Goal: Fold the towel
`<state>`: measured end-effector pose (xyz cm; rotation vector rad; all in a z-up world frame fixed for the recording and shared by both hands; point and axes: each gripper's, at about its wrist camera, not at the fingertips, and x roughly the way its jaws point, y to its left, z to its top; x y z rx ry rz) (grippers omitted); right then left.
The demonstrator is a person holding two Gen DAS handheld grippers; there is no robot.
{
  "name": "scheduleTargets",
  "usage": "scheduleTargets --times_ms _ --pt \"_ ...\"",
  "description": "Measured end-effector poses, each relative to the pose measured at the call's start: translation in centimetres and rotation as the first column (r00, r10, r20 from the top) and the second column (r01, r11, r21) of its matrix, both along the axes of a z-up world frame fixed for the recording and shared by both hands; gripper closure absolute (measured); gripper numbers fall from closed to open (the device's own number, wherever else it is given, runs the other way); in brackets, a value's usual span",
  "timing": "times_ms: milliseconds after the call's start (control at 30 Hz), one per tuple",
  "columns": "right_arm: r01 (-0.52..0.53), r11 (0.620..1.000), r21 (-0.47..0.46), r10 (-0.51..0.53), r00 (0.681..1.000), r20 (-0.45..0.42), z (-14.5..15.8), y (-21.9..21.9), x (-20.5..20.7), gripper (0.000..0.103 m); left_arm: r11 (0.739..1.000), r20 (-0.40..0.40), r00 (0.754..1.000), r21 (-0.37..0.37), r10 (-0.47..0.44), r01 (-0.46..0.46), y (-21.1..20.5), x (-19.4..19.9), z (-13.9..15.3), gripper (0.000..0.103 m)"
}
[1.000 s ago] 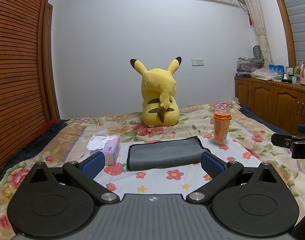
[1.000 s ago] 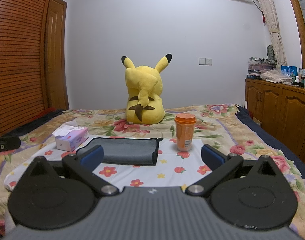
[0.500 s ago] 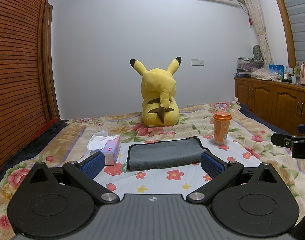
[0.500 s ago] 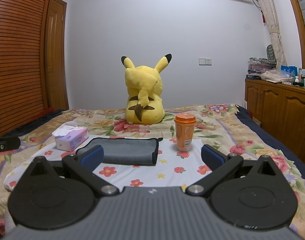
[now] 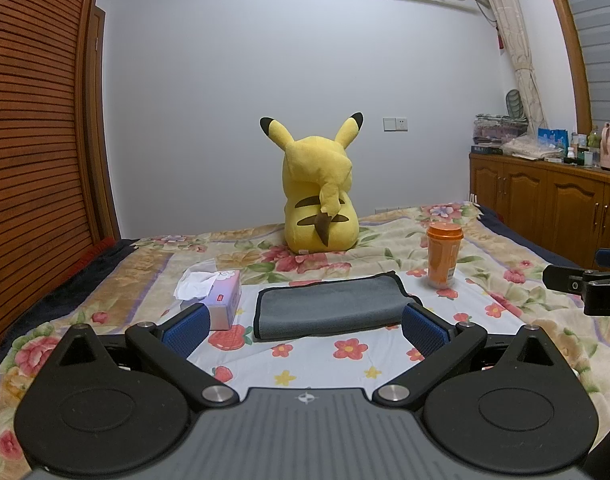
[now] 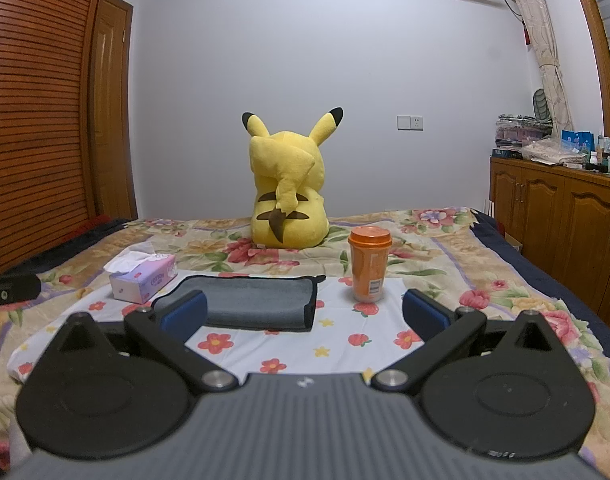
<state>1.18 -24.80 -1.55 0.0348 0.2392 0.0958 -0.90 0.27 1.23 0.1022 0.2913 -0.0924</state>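
Note:
A grey towel (image 5: 329, 306) with dark edging lies flat on the flowered bedsheet, folded into a long rectangle; it also shows in the right wrist view (image 6: 257, 304). My left gripper (image 5: 305, 326) is open and empty, just short of the towel's near edge. My right gripper (image 6: 305, 312) is open and empty, near the towel's right end, its left blue pad (image 6: 185, 314) in front of the towel's near left part. The right gripper's side also shows at the right edge of the left wrist view (image 5: 585, 284).
A tissue box (image 5: 221, 300) sits left of the towel. An orange cup (image 5: 443, 254) with lid stands right of it. A yellow plush toy (image 5: 319, 196) sits behind. Wooden cabinets (image 5: 545, 208) stand right of the bed, a slatted wooden wall (image 5: 33, 140) at left.

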Motion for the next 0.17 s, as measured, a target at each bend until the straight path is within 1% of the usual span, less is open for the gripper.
scheduleTargets --times_ms 167 --pt "0.0 1.0 0.0 0.0 1.0 0.0 0.01 0.01 0.0 0.0 1.0 -0.001 1.0 0.001 0.001 -0.001 0.03 -0.05 -0.04 0.0"
